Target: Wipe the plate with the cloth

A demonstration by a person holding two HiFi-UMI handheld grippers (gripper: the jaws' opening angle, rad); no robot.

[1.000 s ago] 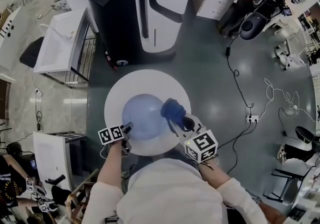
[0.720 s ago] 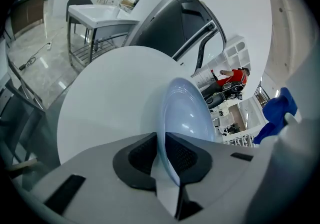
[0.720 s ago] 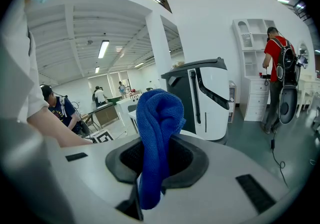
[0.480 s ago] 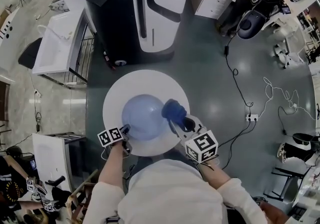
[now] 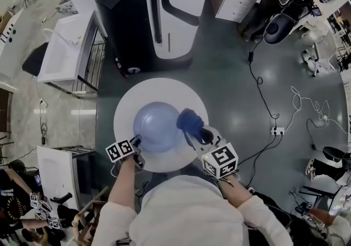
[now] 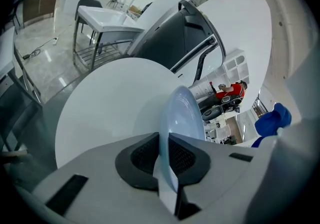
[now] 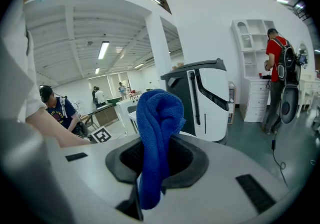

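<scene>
White table [image 5: 164,89] beneath left gripper [image 5: 136,142], down-tilted, closing on plate [image 5: 156,127]; right gripper [image 5: 193,132] alongside, clamping cloth [image 5: 189,120]

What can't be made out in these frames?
1. Whether the cloth touches the plate: the head view looks down on the overlap, and in the right gripper view the cloth hides the plate.
2. Dirt on the plate: too small in the head view.
3. Whether the plate is off the table: the left gripper, jaws closing with the rim between them, sees it edge-on.

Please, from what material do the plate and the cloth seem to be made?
The plate: pale blue, thin, smooth and glossy with a slightly translucent rim, probably plastic, possibly glazed ceramic. The cloth: deep blue, soft, looped matte weave, likely microfibre.
</scene>
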